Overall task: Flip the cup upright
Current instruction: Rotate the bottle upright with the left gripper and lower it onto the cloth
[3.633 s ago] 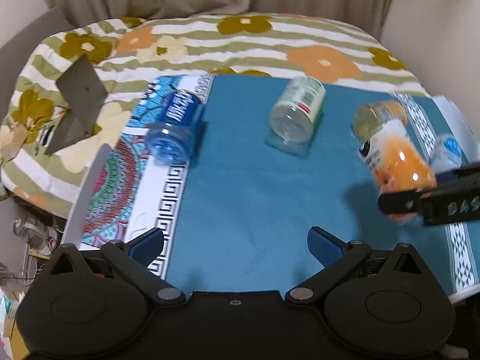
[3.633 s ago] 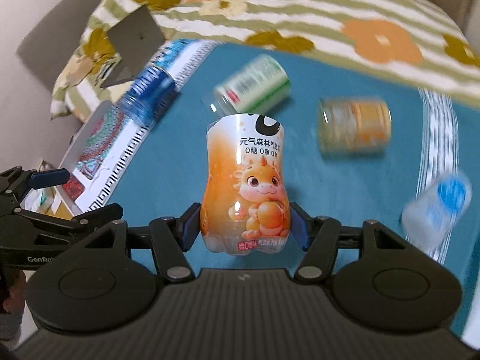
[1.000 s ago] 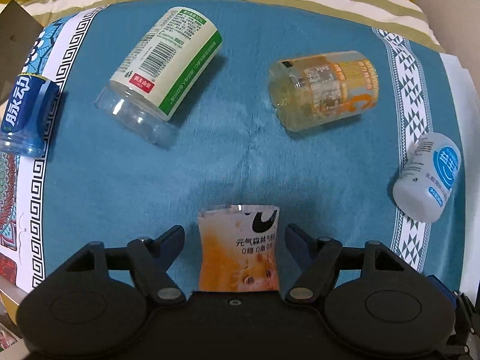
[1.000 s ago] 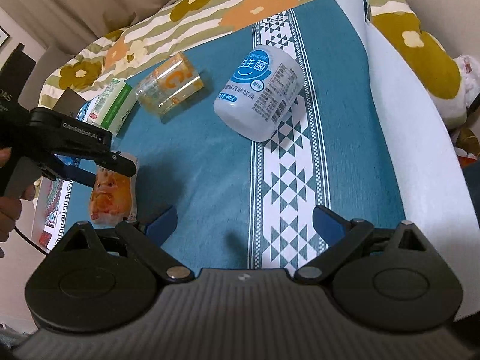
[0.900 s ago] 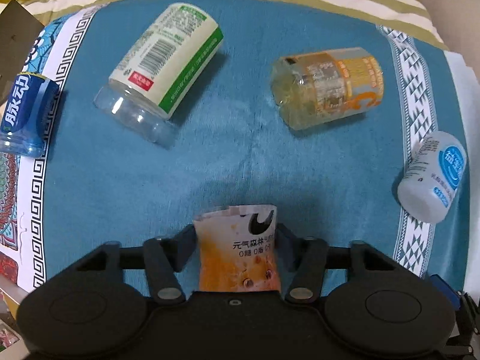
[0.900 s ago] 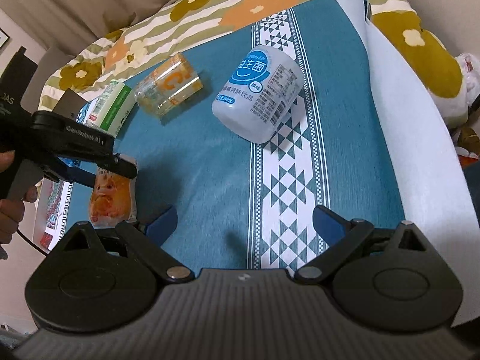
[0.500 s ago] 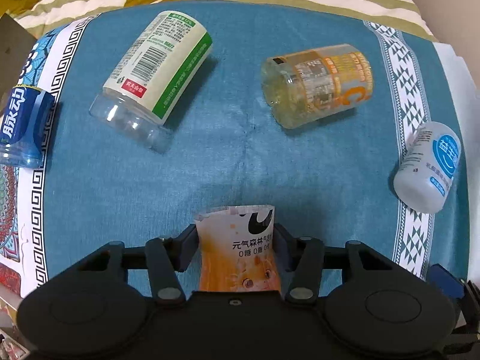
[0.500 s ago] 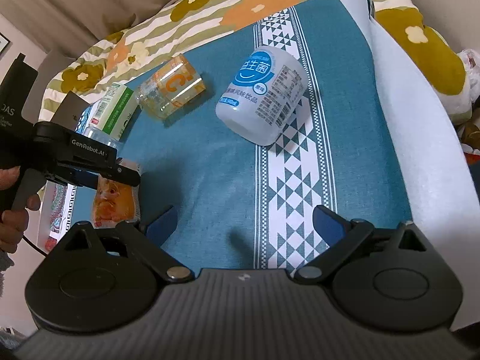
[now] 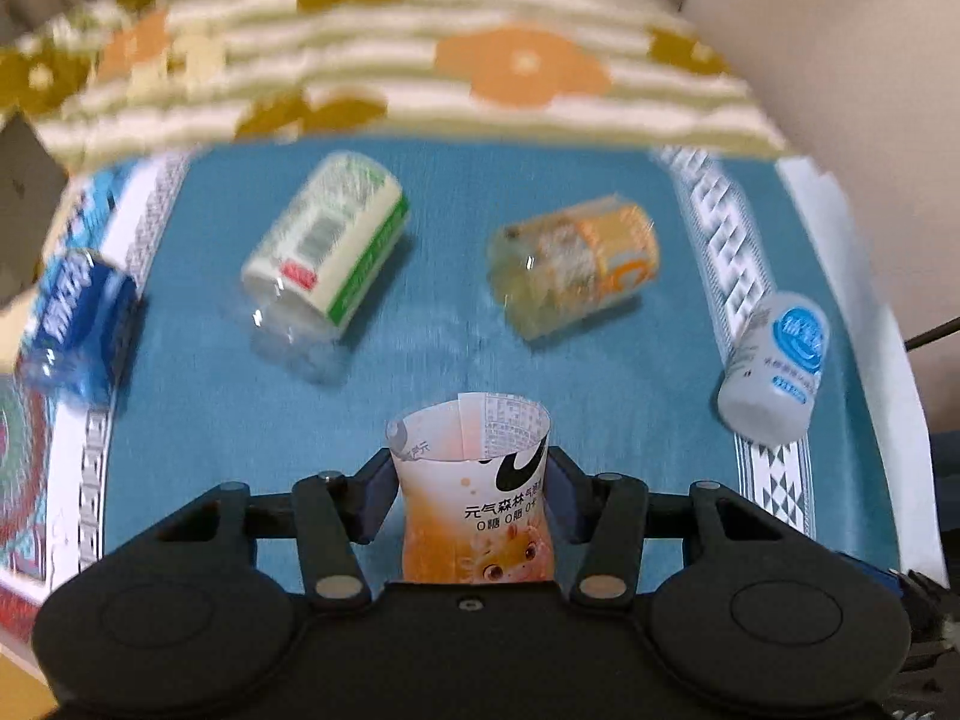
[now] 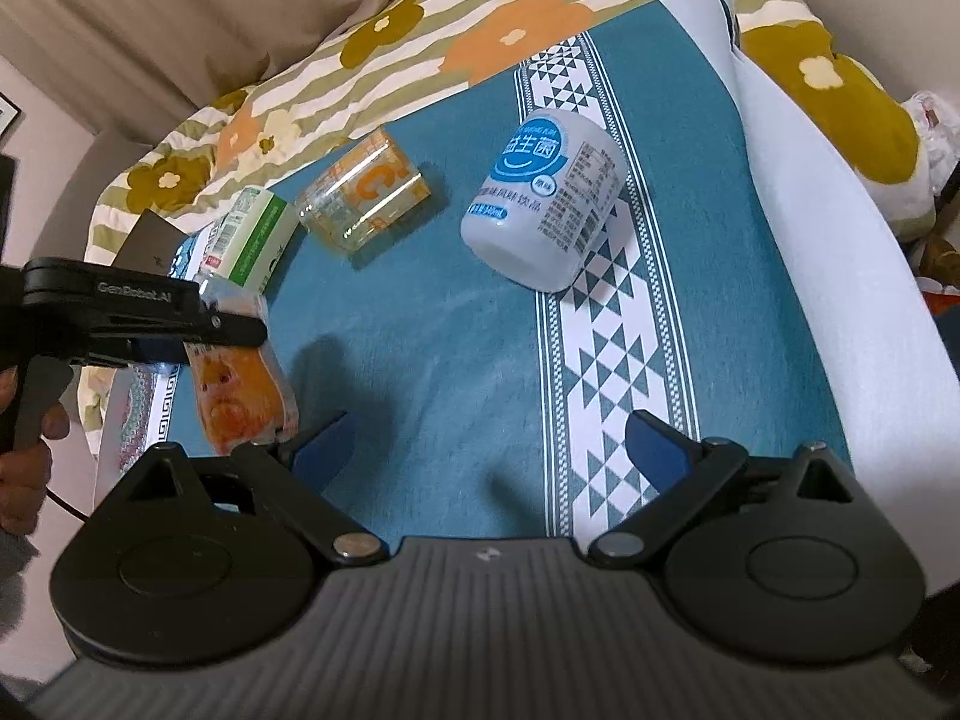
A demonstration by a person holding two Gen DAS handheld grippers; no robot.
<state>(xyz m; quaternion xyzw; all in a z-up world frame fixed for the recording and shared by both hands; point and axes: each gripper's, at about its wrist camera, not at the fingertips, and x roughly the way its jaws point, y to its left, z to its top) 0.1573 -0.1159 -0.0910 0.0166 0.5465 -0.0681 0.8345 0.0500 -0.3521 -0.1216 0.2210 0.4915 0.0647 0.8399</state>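
Note:
My left gripper is shut on an orange cartoon-print cup, mouth up, held low over the teal cloth. The right wrist view shows the same cup tilted in the left gripper. My right gripper is open and empty over the cloth, near the patterned band. Lying on their sides are a white-and-blue cup, a yellow-orange clear cup, a green-and-white cup and a blue cup.
The teal cloth lies on a flower-patterned bedspread. A white sheet edge runs along the cloth's right side. A grey card stands at the far left. A wall is close at the right.
My left gripper closed on the orange cup, then tilted up with it so the cup's open mouth shows. The right gripper stayed open and shifted slightly.

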